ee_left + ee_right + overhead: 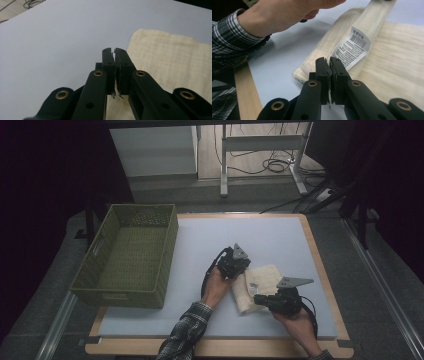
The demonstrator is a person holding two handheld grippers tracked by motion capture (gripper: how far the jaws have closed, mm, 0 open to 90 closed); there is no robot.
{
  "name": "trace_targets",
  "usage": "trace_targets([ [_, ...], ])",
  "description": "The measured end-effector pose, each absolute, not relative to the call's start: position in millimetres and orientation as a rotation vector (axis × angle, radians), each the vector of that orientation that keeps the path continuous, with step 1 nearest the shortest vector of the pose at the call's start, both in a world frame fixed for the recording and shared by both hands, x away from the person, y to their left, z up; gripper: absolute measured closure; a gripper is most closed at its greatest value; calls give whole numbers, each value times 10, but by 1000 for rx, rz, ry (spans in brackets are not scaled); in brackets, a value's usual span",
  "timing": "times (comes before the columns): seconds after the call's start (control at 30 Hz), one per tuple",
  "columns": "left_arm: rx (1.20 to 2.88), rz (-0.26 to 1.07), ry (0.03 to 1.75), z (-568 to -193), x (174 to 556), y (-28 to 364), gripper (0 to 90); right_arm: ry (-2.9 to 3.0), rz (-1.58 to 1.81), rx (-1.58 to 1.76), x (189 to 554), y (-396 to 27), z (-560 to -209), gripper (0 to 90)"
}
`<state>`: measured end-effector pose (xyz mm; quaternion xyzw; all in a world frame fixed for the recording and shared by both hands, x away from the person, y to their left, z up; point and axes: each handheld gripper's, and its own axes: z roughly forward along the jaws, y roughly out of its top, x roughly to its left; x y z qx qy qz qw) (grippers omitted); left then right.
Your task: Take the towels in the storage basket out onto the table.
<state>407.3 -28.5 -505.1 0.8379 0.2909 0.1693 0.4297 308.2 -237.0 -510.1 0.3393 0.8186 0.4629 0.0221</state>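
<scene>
Towel (255, 285) between closed tongs (239, 270)

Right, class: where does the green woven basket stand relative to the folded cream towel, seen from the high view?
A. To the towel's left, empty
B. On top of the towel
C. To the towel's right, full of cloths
A: the green basket stands at the table's left, empty, apart from the towel.

My right gripper (329, 61) fingers pressed together, empty, above the cream towel (392, 57); its label (352, 47) just ahead; my left hand (287, 15) beyond.
</scene>
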Motion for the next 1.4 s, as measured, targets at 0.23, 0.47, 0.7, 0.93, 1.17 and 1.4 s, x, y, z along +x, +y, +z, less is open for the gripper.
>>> trace_targets([
  [0.23, 2111, 422, 698, -5022, 4139, -493, 869, 2486, 1425, 1083, 3087, -2569, -5084, 861],
  [0.47, 2119, 414, 695, -5019, 4214, -644, 869, 2450, 1407, 1128, 3136, -2743, -5088, 860],
  [0.7, 2127, 410, 685, -5026, 4256, -767, 868, 2426, 1401, 1144, 3142, -2840, -5086, 859],
  [0.93, 2134, 404, 698, -5051, 4301, -876, 821, 2411, 1373, 1152, 3153, -2916, -5082, 832],
  [1.17, 2081, 416, 715, -4939, 4294, -819, 548, 2339, 1351, 1184, 3154, -3081, -5026, 736],
  [1.4, 2077, 448, 724, -4876, 4239, -681, 435, 2280, 1264, 1229, 3143, -3350, -4989, 672],
])
